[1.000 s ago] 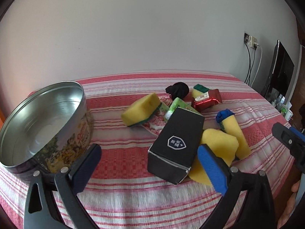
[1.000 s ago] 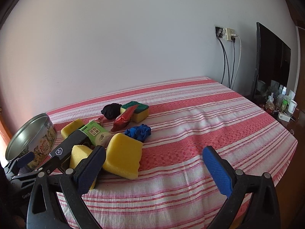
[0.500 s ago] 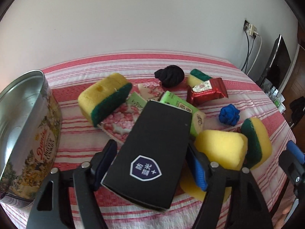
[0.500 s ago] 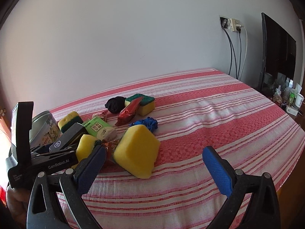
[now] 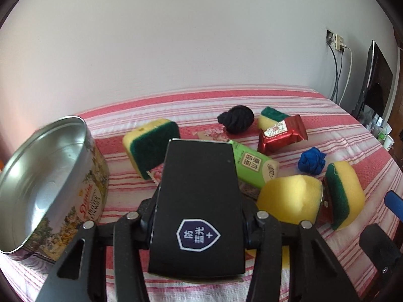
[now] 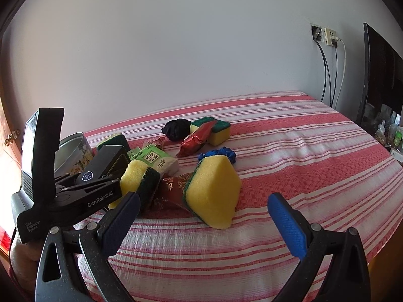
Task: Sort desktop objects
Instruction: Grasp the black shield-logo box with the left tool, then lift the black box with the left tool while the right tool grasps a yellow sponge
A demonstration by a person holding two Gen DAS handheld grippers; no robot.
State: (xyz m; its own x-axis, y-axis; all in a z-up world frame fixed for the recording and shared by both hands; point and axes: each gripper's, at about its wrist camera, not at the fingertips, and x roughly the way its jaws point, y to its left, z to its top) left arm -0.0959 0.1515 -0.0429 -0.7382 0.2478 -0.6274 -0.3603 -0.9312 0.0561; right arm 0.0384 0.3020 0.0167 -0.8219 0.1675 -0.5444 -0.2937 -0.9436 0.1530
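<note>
A black box [image 5: 199, 176] with a shield logo lies in a heap of objects on the red striped cloth [image 5: 327, 115]. My left gripper [image 5: 199, 209] has its jaws closing on the box, with both pads against its long sides. The same grip shows in the right wrist view, left gripper [image 6: 100, 176] on the box [image 6: 105, 161]. An open cookie tin [image 5: 47, 186] stands just left of it. My right gripper [image 6: 202, 201] is open and holds nothing, with a yellow sponge [image 6: 214, 191] just ahead of its fingers.
Around the box lie several yellow-green sponges [image 5: 151, 146], a green tissue pack [image 5: 254, 163], a red snack packet [image 5: 282, 136], a black fabric ball [image 5: 236, 118] and a blue one [image 5: 312, 163]. A dark screen [image 6: 380, 80] and wall cables [image 6: 327, 70] stand at far right.
My left gripper moved forward over the black box and its jaws narrowed from wide open to touching the box's sides. The right gripper stayed open and barely shifted.
</note>
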